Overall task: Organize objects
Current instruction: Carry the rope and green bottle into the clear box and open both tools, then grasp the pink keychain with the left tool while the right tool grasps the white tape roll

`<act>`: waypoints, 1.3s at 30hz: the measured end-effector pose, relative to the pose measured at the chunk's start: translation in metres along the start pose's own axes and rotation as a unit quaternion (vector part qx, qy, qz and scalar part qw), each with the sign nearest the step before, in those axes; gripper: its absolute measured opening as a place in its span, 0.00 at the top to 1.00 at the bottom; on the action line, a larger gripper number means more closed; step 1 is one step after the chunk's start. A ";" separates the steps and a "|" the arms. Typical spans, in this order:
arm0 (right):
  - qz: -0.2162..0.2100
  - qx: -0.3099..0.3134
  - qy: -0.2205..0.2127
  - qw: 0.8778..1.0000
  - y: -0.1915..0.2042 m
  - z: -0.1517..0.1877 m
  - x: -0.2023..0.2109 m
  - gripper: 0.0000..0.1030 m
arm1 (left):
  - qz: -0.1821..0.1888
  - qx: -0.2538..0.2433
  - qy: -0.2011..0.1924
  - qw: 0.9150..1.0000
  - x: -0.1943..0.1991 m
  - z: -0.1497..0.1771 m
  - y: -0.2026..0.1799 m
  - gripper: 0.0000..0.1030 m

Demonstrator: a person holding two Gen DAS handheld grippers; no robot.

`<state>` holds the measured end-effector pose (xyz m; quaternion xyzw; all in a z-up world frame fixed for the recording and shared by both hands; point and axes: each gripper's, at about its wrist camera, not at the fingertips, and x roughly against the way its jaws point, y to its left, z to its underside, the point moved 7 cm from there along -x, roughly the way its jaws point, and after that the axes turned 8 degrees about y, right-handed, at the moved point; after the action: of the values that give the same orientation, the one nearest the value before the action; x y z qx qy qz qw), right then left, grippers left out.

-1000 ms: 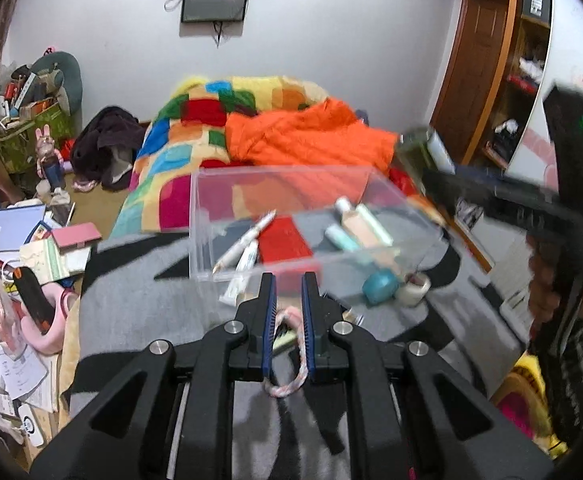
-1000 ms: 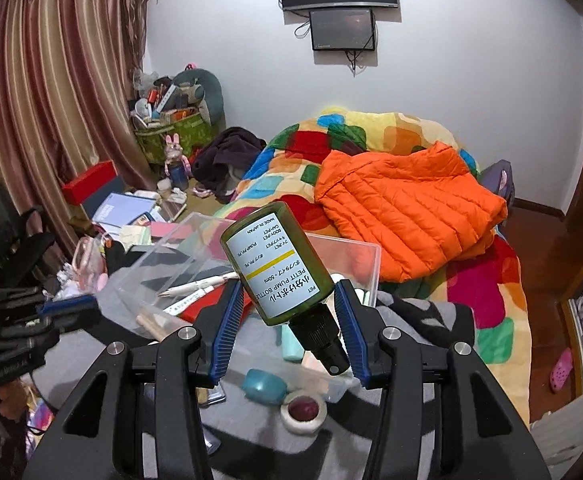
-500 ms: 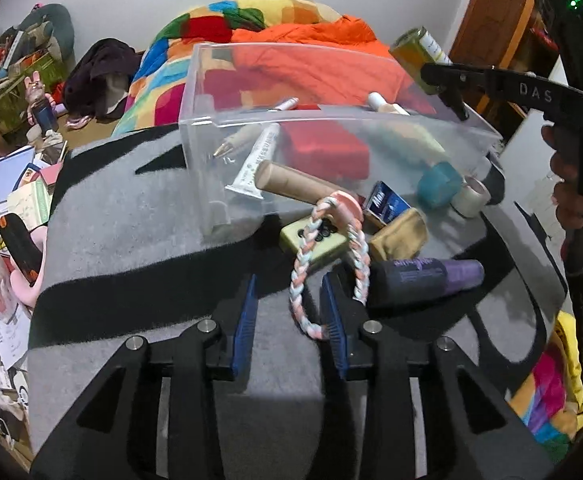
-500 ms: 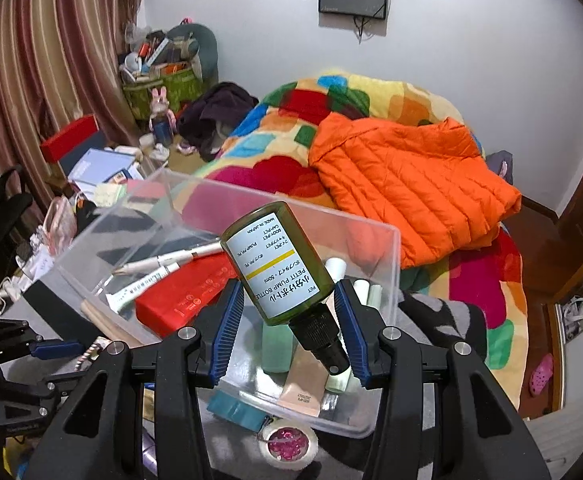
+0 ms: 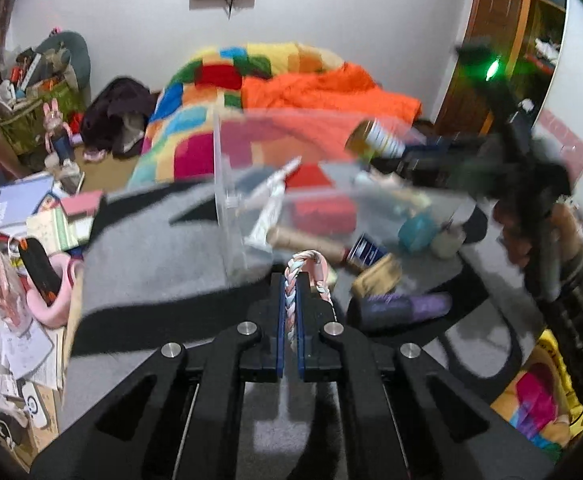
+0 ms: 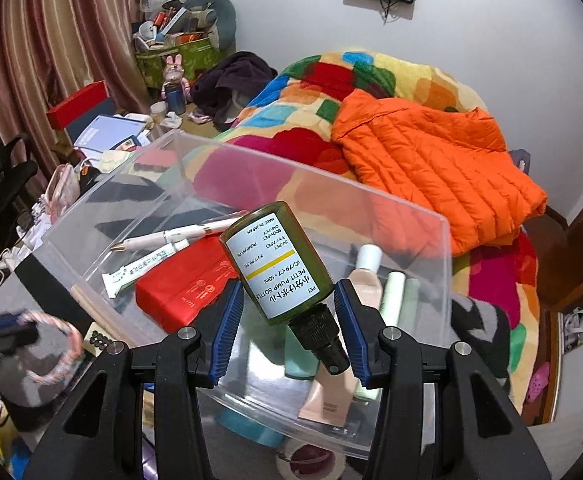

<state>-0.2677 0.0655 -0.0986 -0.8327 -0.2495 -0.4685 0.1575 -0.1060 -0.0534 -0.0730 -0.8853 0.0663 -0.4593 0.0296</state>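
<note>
A: While my left gripper is clamped nearly shut on the braided rope loop, the loop's free end curls out ahead of the pads, just short of the clear plastic bin. You see the right one?

B: Yes. My right gripper is part open, jaws pressed on a green pump bottle, black cap toward the camera, tilted, held over the bin's near half.

A: What's in the bin?

B: A red box, a white pen, a white tube, plus a few pale tubes at the right end.

A: Outside it on the grey-and-black blanket I've got a purple bottle, a teal round container and a tan pouch, all near the bin's front wall. Left view is blurred, so small items there I can't name.
</note>
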 end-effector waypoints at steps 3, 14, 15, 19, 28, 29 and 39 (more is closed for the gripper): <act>-0.008 -0.001 0.005 1.000 0.001 0.001 -0.002 0.57 | 0.004 -0.001 -0.025 1.000 0.015 -0.017 -0.003 0.97; -0.038 -0.017 -0.001 0.999 0.001 0.007 0.011 0.55 | -0.012 0.006 -0.054 0.998 0.016 -0.072 -0.002 0.97; -0.042 -0.020 -0.006 0.999 0.000 0.009 0.016 0.55 | -0.013 0.007 -0.050 0.999 0.010 -0.076 -0.001 0.97; -0.048 -0.029 -0.026 0.998 -0.002 0.016 0.035 0.55 | -0.016 0.020 -0.025 0.999 -0.015 -0.085 0.008 0.97; -0.045 -0.061 -0.054 0.996 -0.021 0.057 0.067 0.50 | -0.008 0.039 0.014 0.999 -0.044 -0.077 0.014 0.94; -0.044 -0.065 -0.052 0.996 -0.023 0.061 0.068 0.50 | -0.007 0.037 0.014 0.999 -0.043 -0.076 0.012 0.92; -0.038 -0.081 -0.014 0.996 -0.029 0.102 0.043 0.50 | -0.011 0.010 -0.012 1.000 -0.015 -0.064 -0.007 0.55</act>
<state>-0.1934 0.1516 -0.1132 -0.8391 -0.2448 -0.4809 0.0682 -0.1663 -0.0437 -0.0472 -0.8911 0.0518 -0.4496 0.0342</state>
